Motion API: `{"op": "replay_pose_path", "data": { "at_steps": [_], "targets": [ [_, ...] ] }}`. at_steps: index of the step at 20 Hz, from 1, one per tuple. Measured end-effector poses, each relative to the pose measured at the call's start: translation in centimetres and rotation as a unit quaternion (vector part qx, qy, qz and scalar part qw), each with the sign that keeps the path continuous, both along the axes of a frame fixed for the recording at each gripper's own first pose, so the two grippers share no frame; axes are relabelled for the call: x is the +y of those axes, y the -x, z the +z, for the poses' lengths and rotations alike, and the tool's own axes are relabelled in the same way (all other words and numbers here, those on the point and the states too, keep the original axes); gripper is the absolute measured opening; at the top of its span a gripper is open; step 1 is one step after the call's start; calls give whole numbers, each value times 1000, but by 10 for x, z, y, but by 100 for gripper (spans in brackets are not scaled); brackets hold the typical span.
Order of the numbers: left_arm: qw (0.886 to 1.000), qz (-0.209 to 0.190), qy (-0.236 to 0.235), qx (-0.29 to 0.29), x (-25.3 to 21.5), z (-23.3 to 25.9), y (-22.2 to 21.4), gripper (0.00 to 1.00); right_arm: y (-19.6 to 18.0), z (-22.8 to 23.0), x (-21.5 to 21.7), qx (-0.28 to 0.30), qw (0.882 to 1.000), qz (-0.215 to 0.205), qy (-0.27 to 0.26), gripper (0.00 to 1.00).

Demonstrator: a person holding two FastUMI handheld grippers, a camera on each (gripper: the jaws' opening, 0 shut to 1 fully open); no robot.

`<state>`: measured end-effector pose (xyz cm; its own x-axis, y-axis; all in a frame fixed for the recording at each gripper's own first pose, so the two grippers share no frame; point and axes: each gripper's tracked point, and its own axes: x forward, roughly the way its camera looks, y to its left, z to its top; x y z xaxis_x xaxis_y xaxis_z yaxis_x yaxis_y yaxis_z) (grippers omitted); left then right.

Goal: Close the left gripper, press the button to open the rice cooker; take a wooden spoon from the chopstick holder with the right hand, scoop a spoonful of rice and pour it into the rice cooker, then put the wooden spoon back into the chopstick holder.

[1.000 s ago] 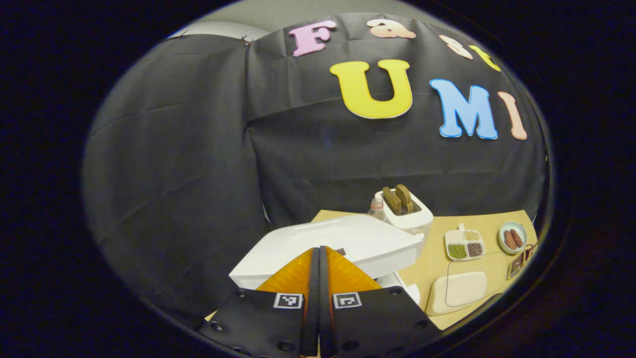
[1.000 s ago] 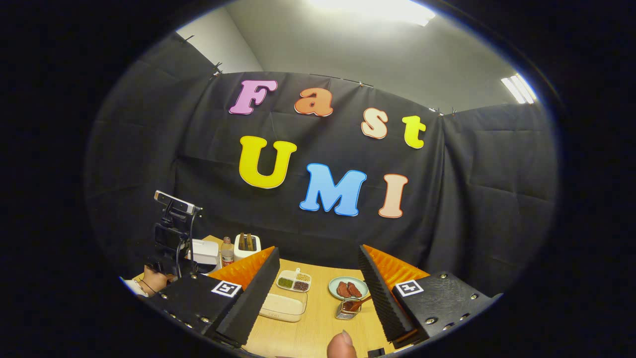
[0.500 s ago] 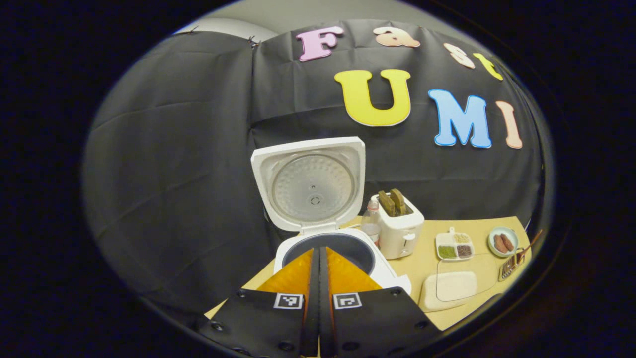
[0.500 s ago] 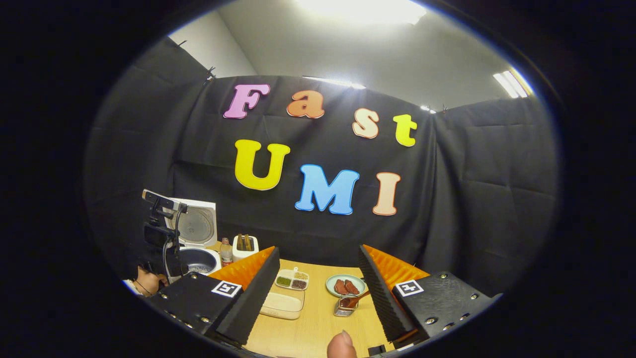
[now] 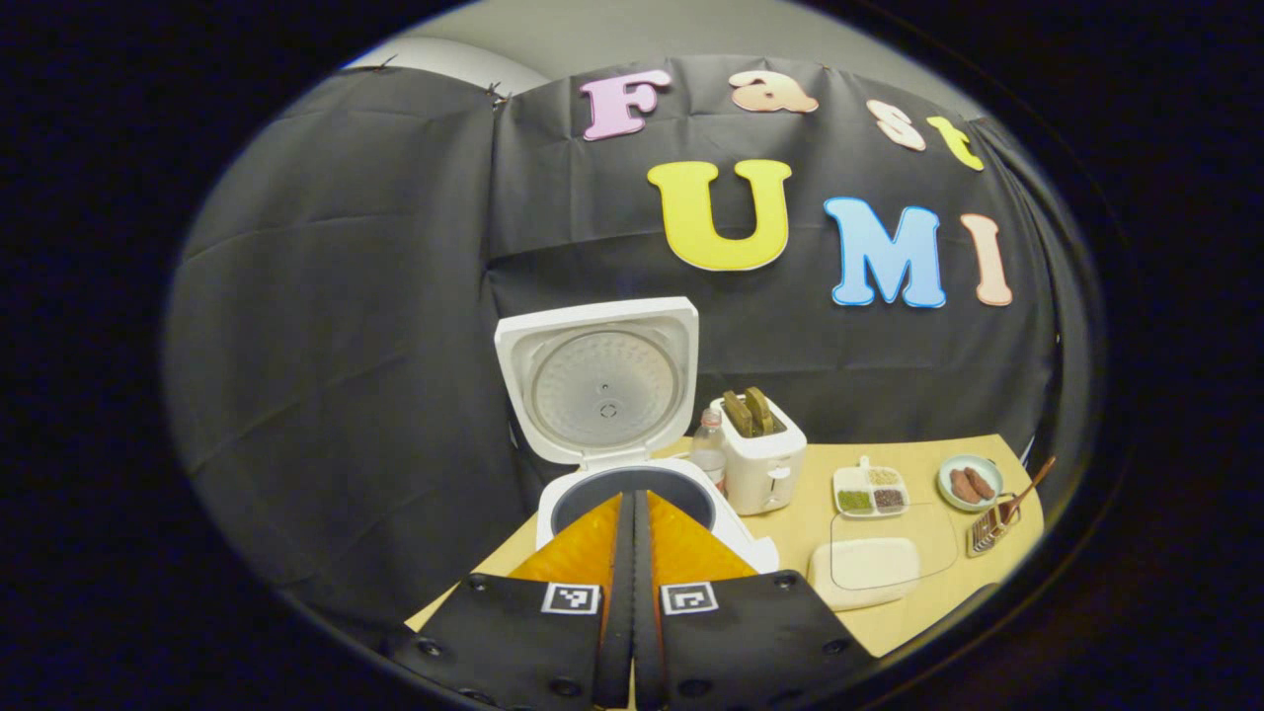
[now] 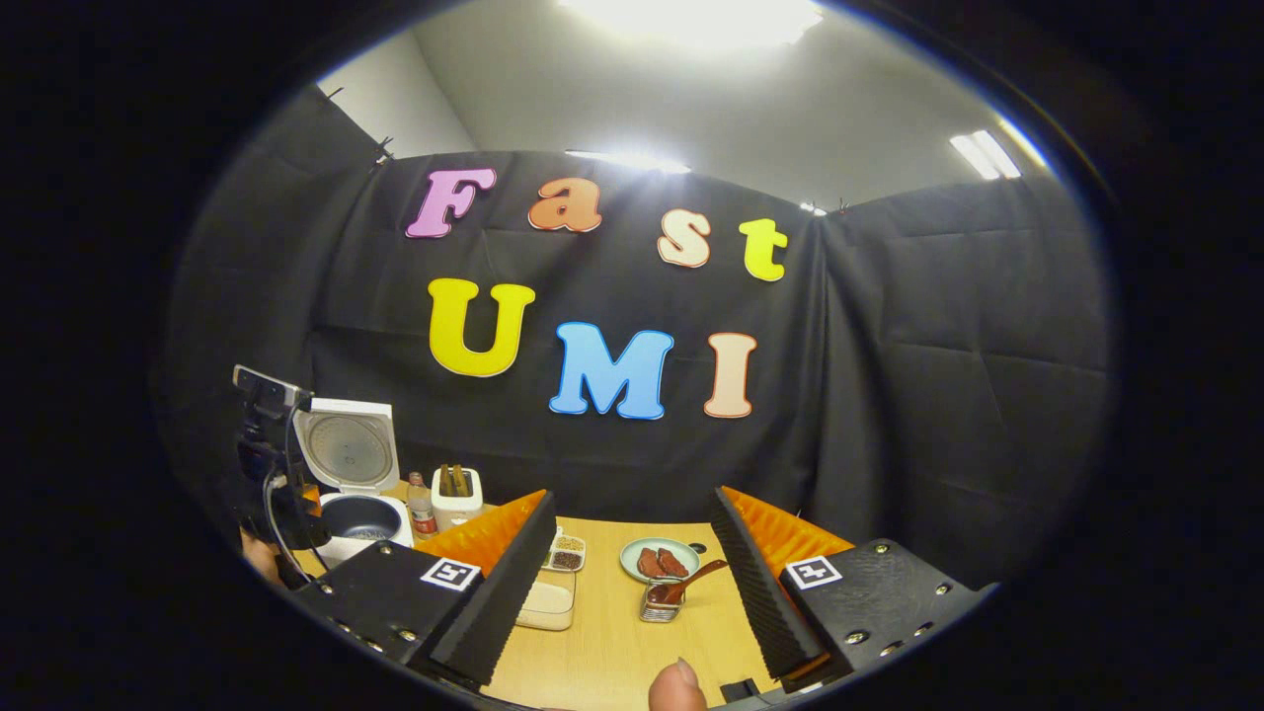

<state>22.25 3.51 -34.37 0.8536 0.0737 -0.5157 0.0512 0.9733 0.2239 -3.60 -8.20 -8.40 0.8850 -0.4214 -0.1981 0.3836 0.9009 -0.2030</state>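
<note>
The rice cooker (image 5: 632, 464) is standing at the left end of the counter (image 6: 612, 642) with its lid (image 5: 597, 380) propped upright and the dark inner pot showing, so I am judging the button step done. The left gripper (image 5: 632, 553) is hovering just in front of the cooker, its jaws pressed together with nothing between them. The right gripper (image 6: 632, 578) is hanging over the near edge of the counter, its jaws spread wide and holding nothing; a fingertip (image 6: 677, 686) is showing at the bottom of the right gripper view. Framed between those jaws is the chopstick holder (image 6: 660, 604), with the wooden spoon (image 6: 686, 585) leaning out of it, handle slanting up to the right. A small plate (image 6: 660, 561) is sitting just behind the holder, and the tray of rice (image 5: 864, 571) is lying to its left, between holder and cooker. The step in hand appears to be fetching the spoon: I would be advancing the right gripper with the handle centred, closing on the handle well above the holder's rim, then lifting along the handle's slant so the holder is not tipping.
</note>
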Motion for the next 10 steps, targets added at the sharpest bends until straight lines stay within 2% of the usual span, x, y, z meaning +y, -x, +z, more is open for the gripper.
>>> {"op": "replay_pose_path", "data": {
  "at_steps": [3,7,10],
  "targets": [
    [1000,4,-1,-8,3,15,14,10,-2,-15,-27,11,1000,-13,5,97],
    [998,7,52,-27,-12,49,40,11,-19,-46,-63,21,1000,-11,1,97],
    [996,4,63,-67,-24,83,63,40,-34,-83,-95,37,999,-9,-18,97]
  ]
}}
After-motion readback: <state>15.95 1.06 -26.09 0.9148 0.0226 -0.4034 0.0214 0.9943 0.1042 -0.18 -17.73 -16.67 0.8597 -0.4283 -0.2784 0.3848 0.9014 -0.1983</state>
